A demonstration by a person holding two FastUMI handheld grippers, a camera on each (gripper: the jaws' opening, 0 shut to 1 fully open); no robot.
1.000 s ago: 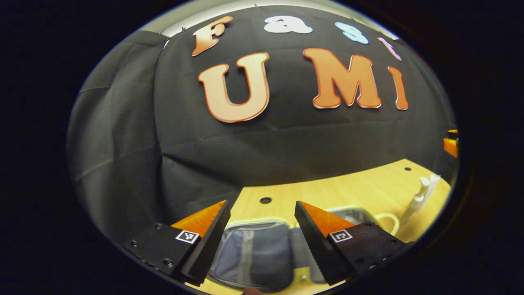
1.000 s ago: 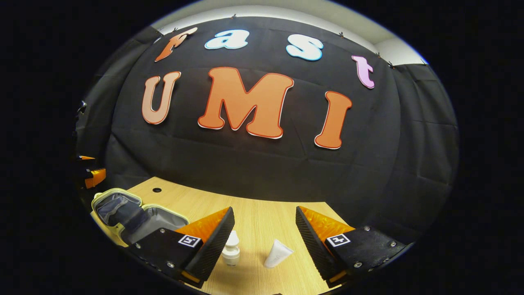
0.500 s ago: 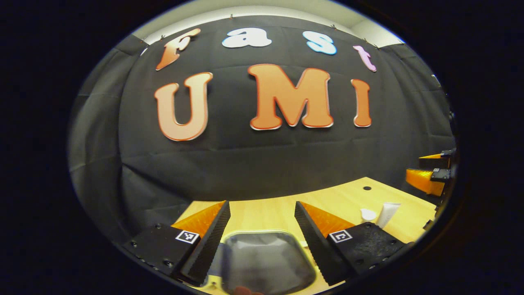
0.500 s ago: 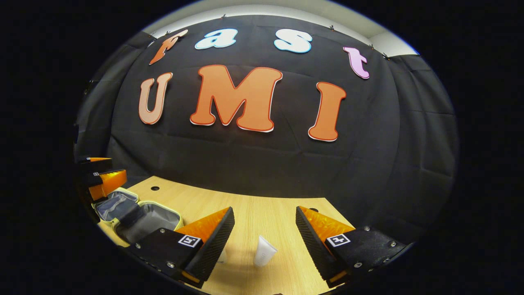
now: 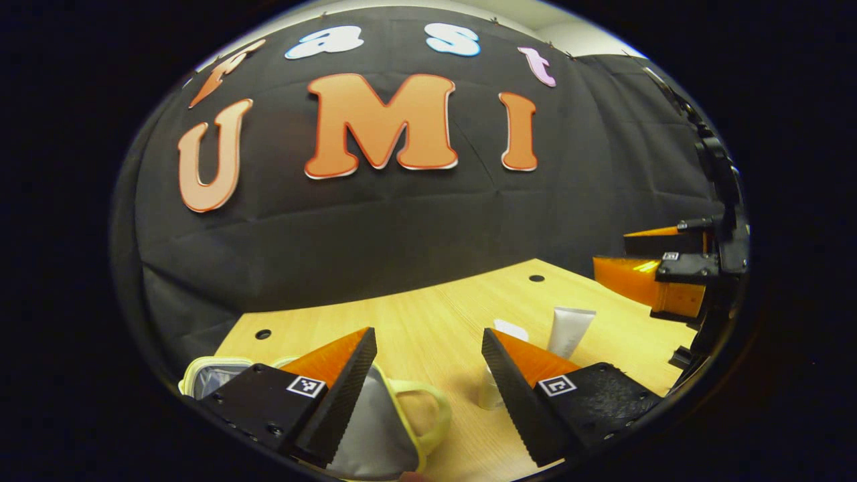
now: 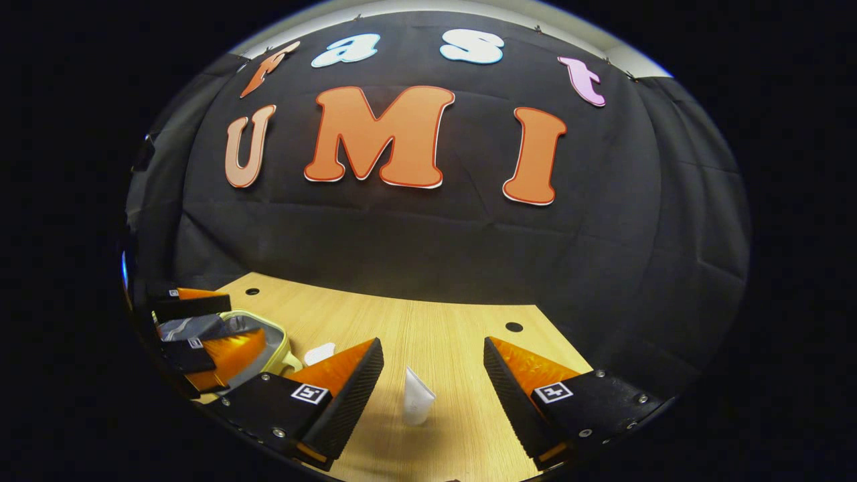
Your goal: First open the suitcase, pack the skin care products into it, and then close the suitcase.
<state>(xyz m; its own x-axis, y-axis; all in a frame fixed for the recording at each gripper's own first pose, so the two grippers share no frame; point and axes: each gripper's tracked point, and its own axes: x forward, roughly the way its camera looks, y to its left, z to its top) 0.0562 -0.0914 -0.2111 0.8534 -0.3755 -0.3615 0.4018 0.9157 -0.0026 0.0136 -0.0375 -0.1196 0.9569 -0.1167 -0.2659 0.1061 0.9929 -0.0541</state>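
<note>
Plainly the main risk lies with the white tube (image 6: pixel 418 404), which stands on its cap on the desk (image 6: pixel 442 335) straight ahead of the right hand-held gripper (image 6: pixel 428 391). In my judgement a finger brushing it on the way in would tip it over or send it rolling, since it is tall on a narrow base. A second risk: the small white bottle (image 5: pixel 490 388) stands just beside the tube on the suitcase's side and sits partly behind a finger of the left hand-held gripper (image 5: pixel 428 381), so a careless sweep there could knock both products together.

The suitcase (image 5: pixel 381 428), a small pale yellow-green case with a grey lining, lies open at the desk's near left, with its looped handle (image 5: pixel 428 412) turned toward the tube. The left hand-held gripper hangs over the case's open half, released, its fingers wide apart, holding and touching nothing. The right one is likewise spread wide and empty, the tube framed in the gap between its fingers but not yet touched. Neither product is packed so far, and the case waits open to receive them.
</note>
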